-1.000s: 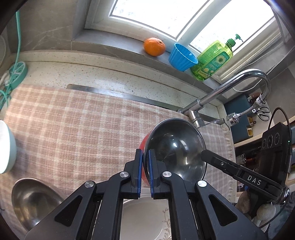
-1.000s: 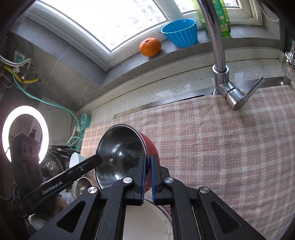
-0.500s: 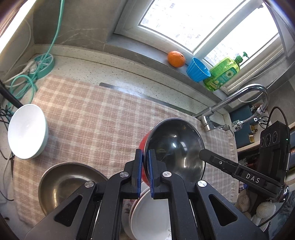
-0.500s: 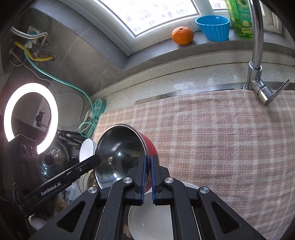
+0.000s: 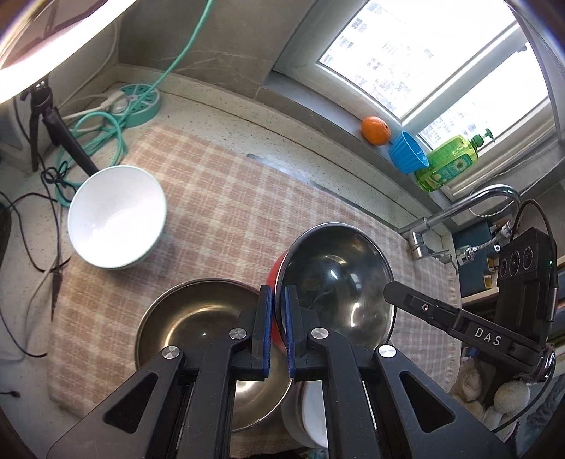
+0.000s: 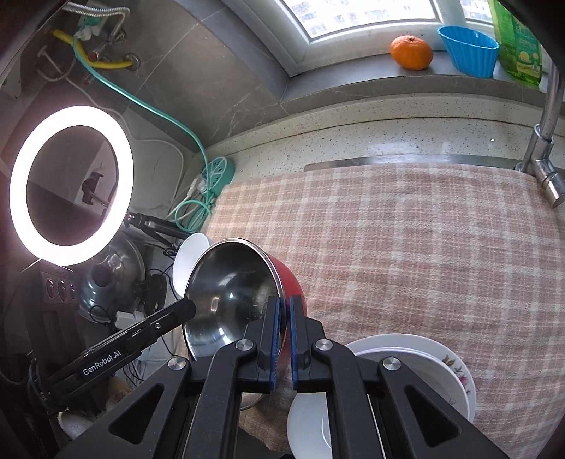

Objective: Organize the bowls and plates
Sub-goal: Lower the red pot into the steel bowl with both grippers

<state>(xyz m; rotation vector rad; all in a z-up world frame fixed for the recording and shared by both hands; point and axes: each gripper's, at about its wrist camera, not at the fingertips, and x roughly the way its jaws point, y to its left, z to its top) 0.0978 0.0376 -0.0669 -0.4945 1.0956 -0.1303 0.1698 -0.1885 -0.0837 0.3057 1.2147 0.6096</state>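
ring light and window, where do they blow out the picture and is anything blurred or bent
Right wrist view: the ring light is pure white with a halo, the window overexposed. Left wrist view: the window is washed out, the white bowl slightly motion-blurred. Both views: fisheye bends the countertop edge, and the red bowl shows glints.

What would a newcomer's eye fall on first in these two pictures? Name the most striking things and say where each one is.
First, the red bowl with its shiny steel inside, gripped at its rim by the left gripper and right gripper together, above the checked cloth. Next, the glowing ring light at the far left of the right wrist view. Then the orange and blue cup side by side on the windowsill.
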